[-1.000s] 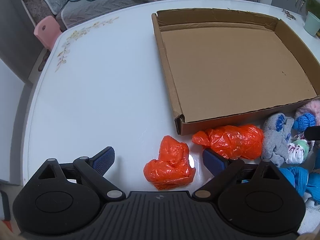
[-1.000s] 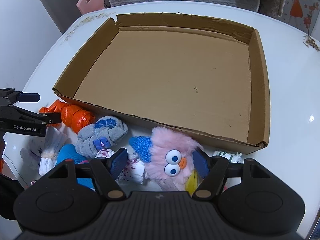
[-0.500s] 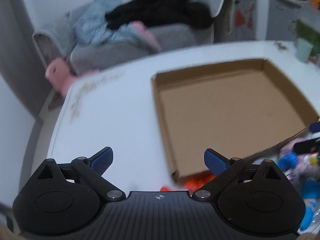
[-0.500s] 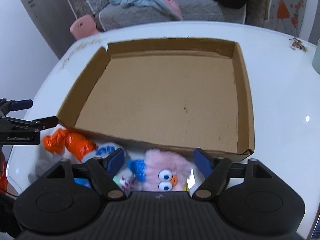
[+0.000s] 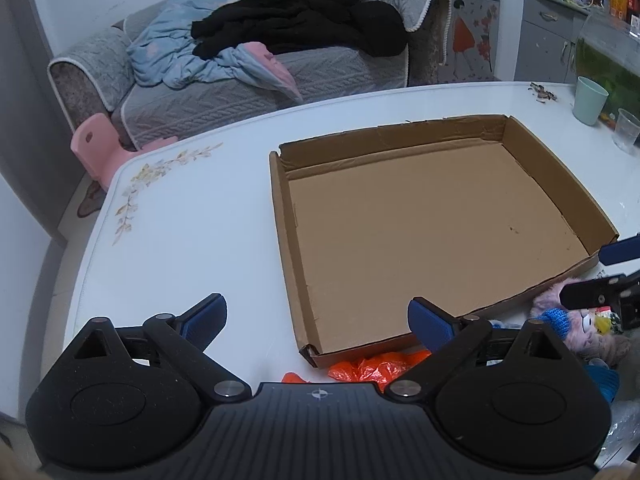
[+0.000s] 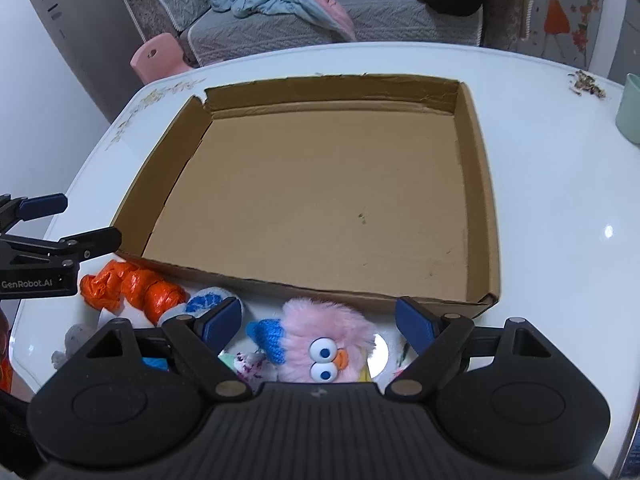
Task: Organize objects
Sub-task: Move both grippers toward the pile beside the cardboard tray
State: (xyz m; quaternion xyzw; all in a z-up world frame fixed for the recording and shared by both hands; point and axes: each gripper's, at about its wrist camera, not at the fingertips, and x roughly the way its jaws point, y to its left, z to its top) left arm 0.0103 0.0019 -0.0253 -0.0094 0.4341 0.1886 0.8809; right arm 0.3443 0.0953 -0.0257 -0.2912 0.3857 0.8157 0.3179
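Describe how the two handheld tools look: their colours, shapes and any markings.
Both tools are matte black plastic with a ribbed middle, two rounded lobes bearing oval recesses and triangular cut-outs, silver pivot pins and blue ribbed finger pads. Seen from the side, the left one shows white "GenRobot.AI" lettering. No cables or sleeves are visible.

Your cardboard tray (image 6: pixel 486 216) floor lies bare ahead; the pink plush (image 6: pixel 326 338) and orange bag (image 6: pixel 134 286) crowd its near wall.

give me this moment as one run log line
left gripper: open, holds nothing | right gripper: open, above pink furry toy | cardboard box: nothing inside | orange bag: on table outside box
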